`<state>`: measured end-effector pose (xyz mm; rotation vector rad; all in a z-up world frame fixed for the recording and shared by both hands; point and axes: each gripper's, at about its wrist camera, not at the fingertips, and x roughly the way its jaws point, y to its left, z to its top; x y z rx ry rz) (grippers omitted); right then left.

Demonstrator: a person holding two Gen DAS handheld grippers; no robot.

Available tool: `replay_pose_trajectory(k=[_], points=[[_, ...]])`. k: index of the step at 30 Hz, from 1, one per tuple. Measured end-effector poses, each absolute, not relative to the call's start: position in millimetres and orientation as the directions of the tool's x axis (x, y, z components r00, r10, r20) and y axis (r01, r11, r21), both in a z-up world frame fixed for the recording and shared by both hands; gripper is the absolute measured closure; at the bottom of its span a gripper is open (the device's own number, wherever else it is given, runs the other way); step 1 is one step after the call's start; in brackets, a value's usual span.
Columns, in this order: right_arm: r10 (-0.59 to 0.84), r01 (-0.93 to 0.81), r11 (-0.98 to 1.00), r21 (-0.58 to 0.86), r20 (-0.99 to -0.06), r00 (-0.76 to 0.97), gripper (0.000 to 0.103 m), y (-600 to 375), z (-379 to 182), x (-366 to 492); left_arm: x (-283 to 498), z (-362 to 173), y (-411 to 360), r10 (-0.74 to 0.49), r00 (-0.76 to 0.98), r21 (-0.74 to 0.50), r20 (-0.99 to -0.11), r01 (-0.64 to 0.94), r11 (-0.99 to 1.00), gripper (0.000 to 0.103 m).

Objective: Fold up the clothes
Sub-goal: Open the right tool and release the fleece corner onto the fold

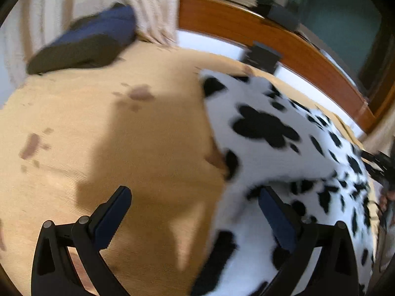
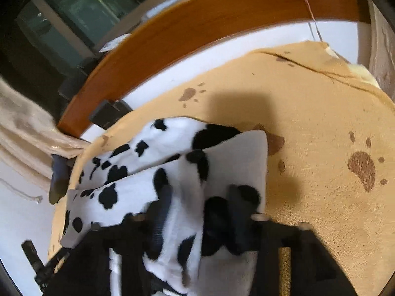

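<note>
Setting: tan fleece blanket printed with brown paw marks [image 2: 321,113] covers a bed with an orange-brown wooden frame [image 2: 197,22]; pale curtains and a dark window sit behind.
Garment: white plush garment with black cow-like patches [image 2: 153,153] lies on the blanket toward the frame side, one layer already doubled over another in the right wrist view, its top edge straight and fairly neat.
Progress: judging by that doubled layer, at least one fold looks made; the lower part is still rumpled around the right tool, so squaring and further folds appear to remain.
Other item: dark blue and black padded object [image 1: 86,42], possibly a cushion or another folded piece, rests near the curtain, well apart from the garment.
Right gripper [image 2: 200,202]: jaws partly parted with a ridge of the plush fabric between them; blur hides whether the pads press it, though they look to stand off it.
Left gripper [image 1: 195,212]: jaws spread wide and empty, one finger over bare blanket, the other at the garment's edge.
</note>
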<state>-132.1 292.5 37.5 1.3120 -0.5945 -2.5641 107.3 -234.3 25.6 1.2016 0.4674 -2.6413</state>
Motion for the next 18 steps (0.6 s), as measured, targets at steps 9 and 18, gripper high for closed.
replay_pose_trajectory(k=[9, 18], points=[[-0.353, 0.096, -0.915, 0.393, -0.66, -0.663, 0.044, 270, 70, -102, 95, 39, -196, 0.041, -0.653, -0.176, -0.756, 0.143, -0.974, 0.0], [-0.429, 0.221, -0.901, 0.374, -0.686, -0.587, 0.044, 212, 46, -104, 63, 38, -131, -0.041, -0.651, 0.033, -0.758, 0.025, -0.999, 0.0]])
